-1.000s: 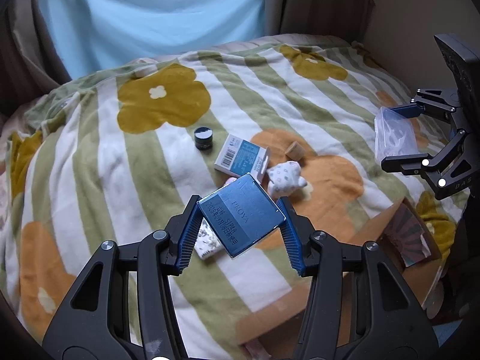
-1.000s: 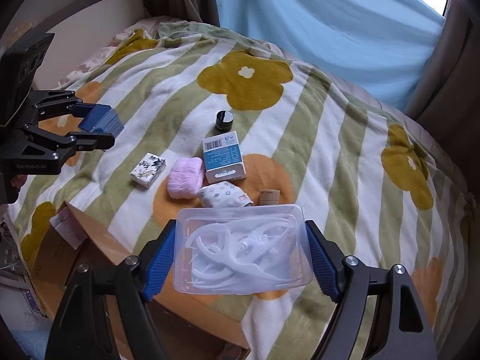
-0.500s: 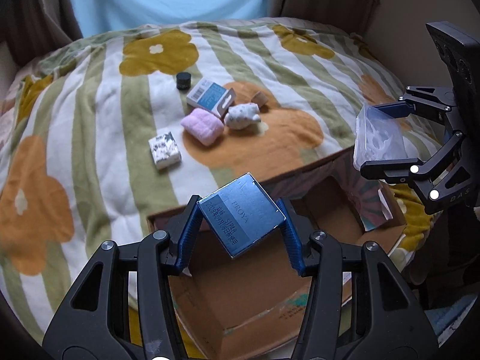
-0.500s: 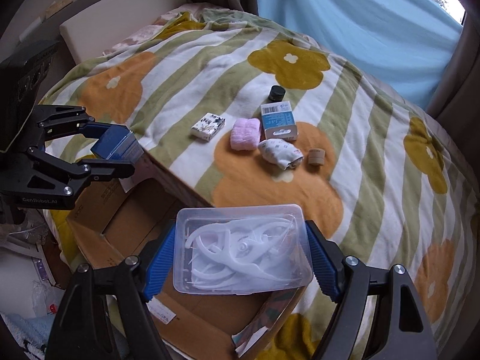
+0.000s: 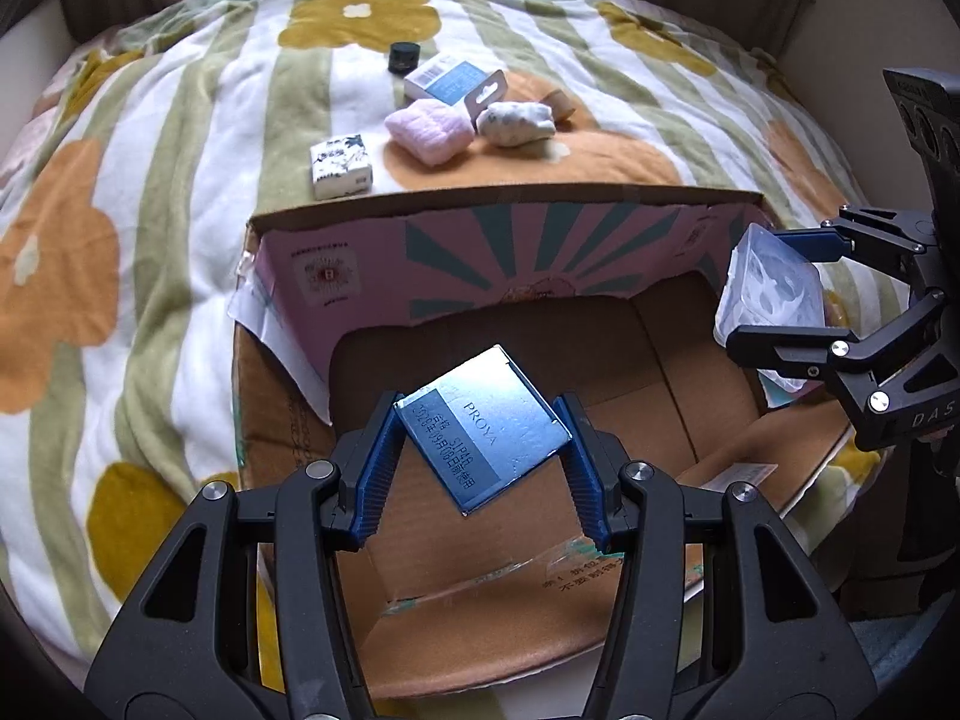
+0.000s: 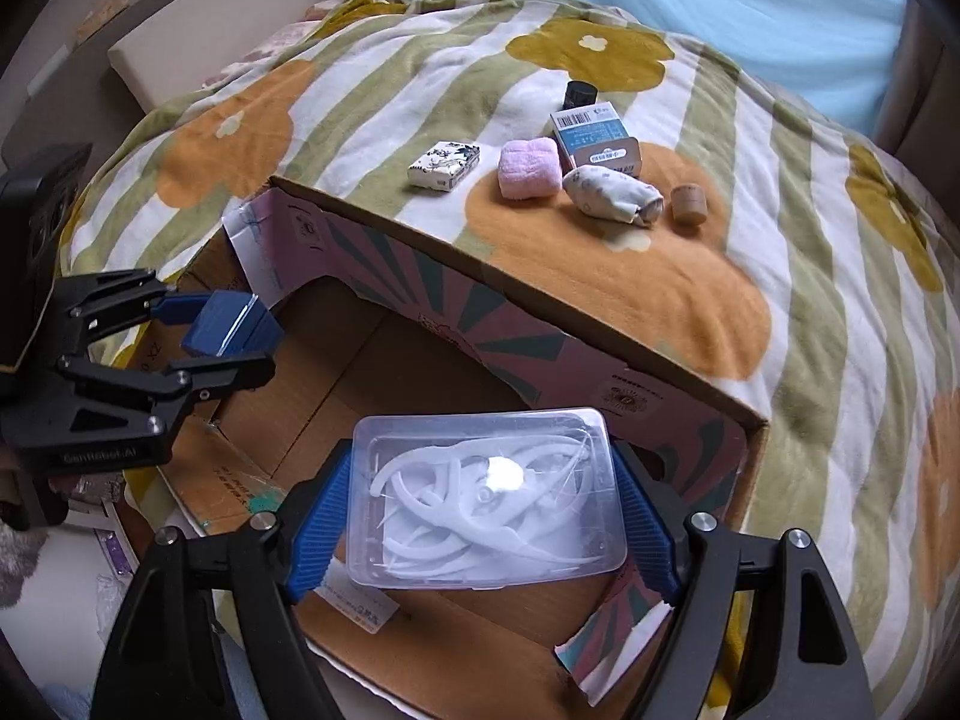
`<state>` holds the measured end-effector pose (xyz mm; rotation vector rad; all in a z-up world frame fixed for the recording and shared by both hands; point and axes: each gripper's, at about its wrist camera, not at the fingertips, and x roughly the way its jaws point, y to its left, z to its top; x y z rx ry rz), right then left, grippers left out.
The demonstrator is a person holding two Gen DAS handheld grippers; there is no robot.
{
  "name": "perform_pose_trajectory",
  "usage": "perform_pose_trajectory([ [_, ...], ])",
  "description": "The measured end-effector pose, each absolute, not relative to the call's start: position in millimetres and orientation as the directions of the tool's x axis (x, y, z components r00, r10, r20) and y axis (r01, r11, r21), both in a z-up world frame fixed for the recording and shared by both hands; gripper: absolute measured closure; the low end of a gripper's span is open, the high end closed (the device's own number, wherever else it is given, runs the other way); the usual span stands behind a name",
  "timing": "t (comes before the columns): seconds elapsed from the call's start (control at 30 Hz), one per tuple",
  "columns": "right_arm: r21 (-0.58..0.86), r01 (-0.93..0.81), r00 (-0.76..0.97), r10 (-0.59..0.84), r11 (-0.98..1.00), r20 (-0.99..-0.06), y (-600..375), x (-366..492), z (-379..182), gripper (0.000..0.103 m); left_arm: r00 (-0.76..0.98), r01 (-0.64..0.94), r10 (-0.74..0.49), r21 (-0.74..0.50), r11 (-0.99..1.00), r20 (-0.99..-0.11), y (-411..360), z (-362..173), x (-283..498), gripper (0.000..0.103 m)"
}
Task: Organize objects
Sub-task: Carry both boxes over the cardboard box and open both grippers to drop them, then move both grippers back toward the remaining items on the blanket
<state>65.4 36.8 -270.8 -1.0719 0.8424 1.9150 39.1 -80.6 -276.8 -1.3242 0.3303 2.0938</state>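
Cardboard box [image 5: 600, 360], open-topped with a pink sunburst print on its far flap, is seen directly below both grippers, set against the edge of the flowered blanket [image 5: 180, 192]; its brown floor is bare apart from a white label near one corner. Pinched between the blue pads of the left gripper [image 5: 480, 456] is a small blue carton [image 5: 486, 426], tilted on a corner, with "PROYA" and a line of printed date characters readable on its face. Clamped in the right gripper [image 6: 486, 510] is a clear plastic case [image 6: 486, 498] filled with white curved plastic pieces, held over the box's near side.

Beyond the grippers, on the blanket past the box's far flap, a patterned white packet [image 5: 341, 168], a pink folded cloth [image 5: 429, 132], a rolled patterned cloth [image 5: 516, 123], a blue-and-white barcoded box [image 5: 447, 79] and a small black jar [image 5: 403, 57] are spotted. Only the right wrist view gives a clear sight of the small tan cylinder [image 6: 687, 203] and the beige label on the barcoded box, its characters too small to read. Only the left wrist view lets the carton's writing be read; "DAS" is made out there on the right gripper's body, and red characters on the box's near flap.
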Motion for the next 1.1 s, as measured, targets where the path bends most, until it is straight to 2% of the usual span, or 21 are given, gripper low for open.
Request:
perform_pose_trajectory([
  [0.27,0.180,-0.863,-0.353,0.310,-0.472,-0.883,40.2,64.0,-275.6,0.025,-0.316,-0.631,0.338,-0.069,-0.772,-0.886,-76.0,-276.4,42.8,0.056],
  [0.33,0.201,-0.870,-0.367,0.318,-0.451,-0.874,41.9,66.8,-276.9,0.025,-0.330,-0.630,0.336,-0.059,-0.774,-0.882,-74.0,-273.1,43.7,0.052],
  [0.37,0.208,-0.875,-0.369,0.322,-0.437,-0.872,42.6,67.9,-277.7,0.025,-0.332,-0.631,0.333,-0.055,-0.774,-0.883,-73.4,-272.1,43.3,0.048],
  [0.4,0.222,-0.878,-0.373,0.315,-0.424,-0.873,44.1,69.0,-279.2,0.024,-0.333,-0.630,0.326,-0.049,-0.775,-0.885,-72.3,-271.5,42.6,0.028],
  [0.43,0.234,-0.880,-0.373,0.297,-0.413,-0.879,46.1,69.7,-281.1,0.017,-0.334,-0.630,0.317,-0.041,-0.776,-0.888,-71.1,-270.7,41.7,0.002],
  [0.5,0.236,-0.897,-0.343,0.251,-0.375,-0.905,50.4,71.6,-287.4,0.007,-0.334,-0.632,0.335,-0.055,-0.773,-0.881,-72.3,-265.1,41.8,0.001],
  [0.6,0.257,-0.902,-0.352,0.244,-0.348,-0.904,47.9,78.4,-289.8,0.004,-0.334,-0.631,0.337,-0.056,-0.774,-0.880,-75.6,-259.5,43.9,0.001],
  [0.87,0.296,-0.911,-0.365,0.226,-0.288,-0.903,33.8,90.4,-283.6,0.004,-0.333,-0.626,0.348,-0.070,-0.776,-0.876,-81.0,-243.4,52.1,0.001],
  [1.1,0.261,-0.899,-0.349,0.217,-0.350,-0.912,32.3,86.1,-272.1,0.004,-0.341,-0.628,0.354,-0.069,-0.775,-0.871,-84.1,-233.4,47.0,0.001],
])
